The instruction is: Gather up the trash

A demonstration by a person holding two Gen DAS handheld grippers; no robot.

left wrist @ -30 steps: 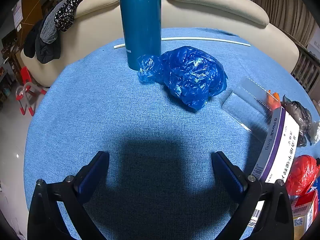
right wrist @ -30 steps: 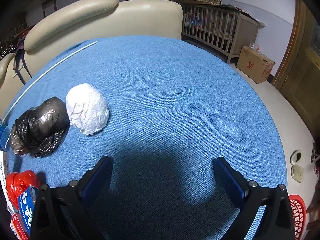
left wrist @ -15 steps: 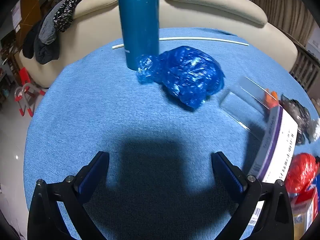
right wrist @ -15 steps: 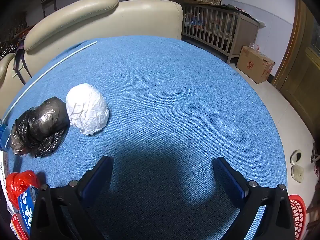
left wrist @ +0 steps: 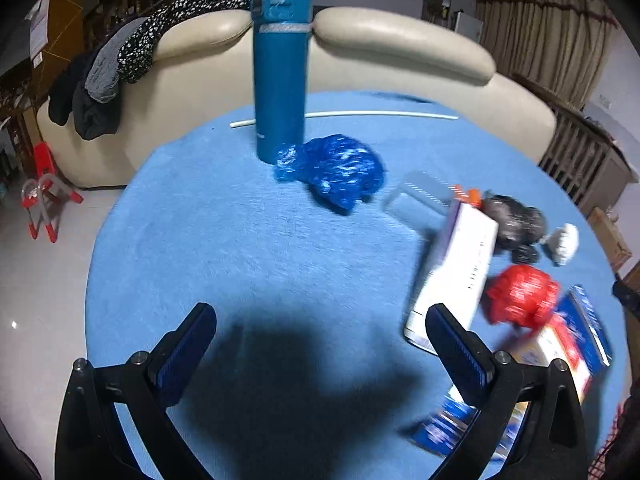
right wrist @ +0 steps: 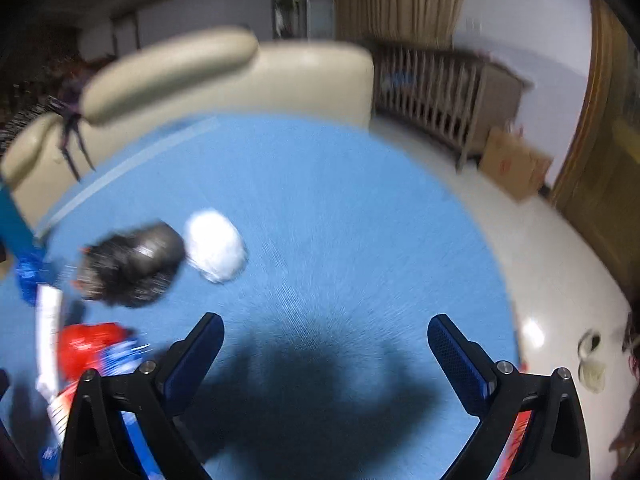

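Left gripper [left wrist: 320, 336] and right gripper [right wrist: 325, 346], jaws spread wide and holding nothing, above the blue counter [left wrist: 240, 240]. Mid-distance: red bag [left wrist: 520, 296], white box [left wrist: 456, 268], black bag [right wrist: 132, 264] touching white wad [right wrist: 216, 244]. Farther: crumpled blue bag [left wrist: 336, 170] against the upright teal bottle [left wrist: 280, 76]; cream sofa [left wrist: 400, 48] behind.

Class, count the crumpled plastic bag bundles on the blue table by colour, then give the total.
Crumpled blue plastic bag bundle: 1
Crumpled black plastic bag bundle: 1
Crumpled white plastic bag bundle: 1
Crumpled red plastic bag bundle: 1
Total: 4
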